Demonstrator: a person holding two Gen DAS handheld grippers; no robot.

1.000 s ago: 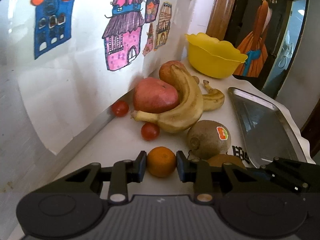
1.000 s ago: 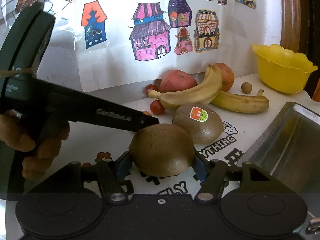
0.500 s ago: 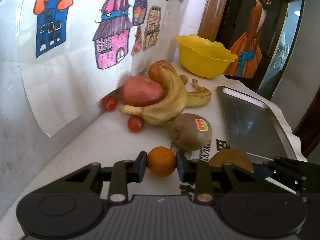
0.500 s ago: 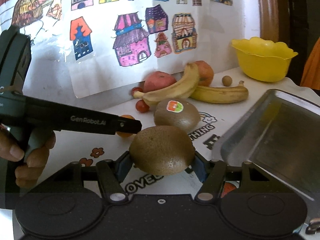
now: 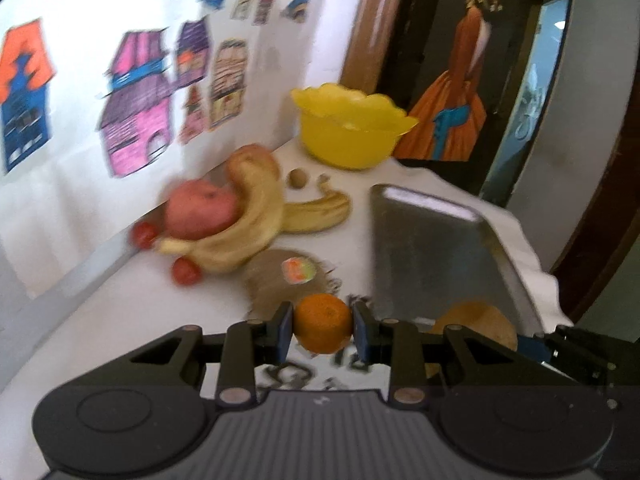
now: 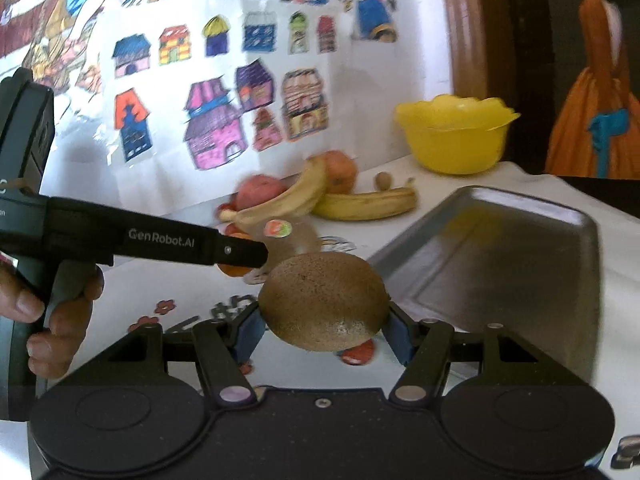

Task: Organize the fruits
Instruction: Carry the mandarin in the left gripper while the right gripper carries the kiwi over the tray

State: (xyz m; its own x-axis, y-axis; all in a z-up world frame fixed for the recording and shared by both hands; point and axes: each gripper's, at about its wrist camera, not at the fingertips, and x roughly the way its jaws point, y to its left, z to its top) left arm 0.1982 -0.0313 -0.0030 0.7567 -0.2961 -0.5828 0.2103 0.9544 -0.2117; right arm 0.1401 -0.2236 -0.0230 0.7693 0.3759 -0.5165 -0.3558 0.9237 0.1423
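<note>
My left gripper (image 5: 323,330) is shut on a small orange (image 5: 323,328), held above the table near the metal tray's (image 5: 424,248) near-left corner. My right gripper (image 6: 322,326) is shut on a brown kiwi (image 6: 322,300), raised just left of the same tray (image 6: 500,256). That kiwi shows at the lower right of the left wrist view (image 5: 480,320). A second kiwi with a sticker (image 5: 280,276) lies on the table behind the orange. Two bananas (image 5: 248,224), a red apple (image 5: 200,210) and cherry tomatoes (image 5: 185,273) lie against the wall.
A yellow bowl (image 5: 352,128) stands at the back near a wooden door frame. A small brown nut (image 5: 298,178) lies before it. The wall with house drawings (image 6: 216,128) runs along the left. A hand (image 6: 52,320) holds the left gripper's handle.
Both grippers have lifted and swung right toward the tray, each keeping its fruit. The fruit pile now sits farther off and lower in both views.
</note>
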